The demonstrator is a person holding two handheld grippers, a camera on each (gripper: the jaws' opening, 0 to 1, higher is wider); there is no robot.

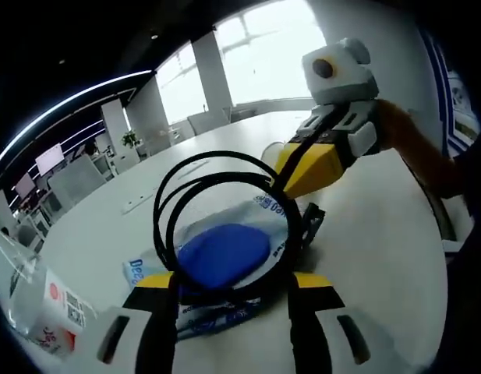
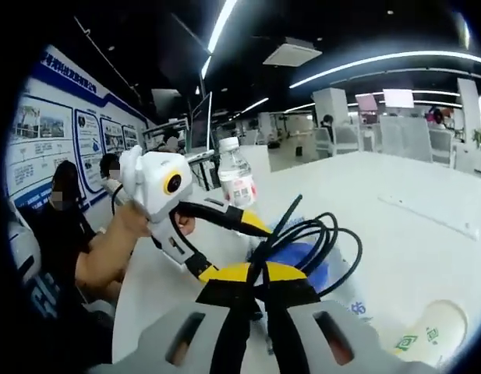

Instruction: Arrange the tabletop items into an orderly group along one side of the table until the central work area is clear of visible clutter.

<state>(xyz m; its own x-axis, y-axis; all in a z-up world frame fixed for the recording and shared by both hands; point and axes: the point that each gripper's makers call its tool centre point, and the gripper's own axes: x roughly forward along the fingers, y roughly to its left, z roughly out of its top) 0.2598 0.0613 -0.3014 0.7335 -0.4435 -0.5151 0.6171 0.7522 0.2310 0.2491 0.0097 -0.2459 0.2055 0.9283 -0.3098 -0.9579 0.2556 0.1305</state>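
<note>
A coiled black cable (image 1: 217, 183) lies over a blue oval object (image 1: 224, 251) that sits on a white packet with blue lettering (image 1: 143, 273). My left gripper (image 1: 234, 284) is open, its jaws standing wide apart on either side of the coil and the blue object. Coming in from the right, my right gripper (image 1: 291, 175) is shut on the cable's far side. In the right gripper view, my right gripper (image 2: 252, 273) pinches the cable (image 2: 318, 234) above the blue object (image 2: 306, 263). The left gripper (image 2: 228, 245) reaches in there from the left, held by a hand.
A water bottle (image 2: 236, 179) stands on the white table (image 2: 396, 234), also seen at the lower left (image 1: 45, 304). A paper cup (image 2: 427, 335) sits at the lower right. A flat white strip (image 2: 427, 210) lies farther out. People sit at the left (image 2: 65, 202); office chairs (image 1: 76, 179) stand beyond.
</note>
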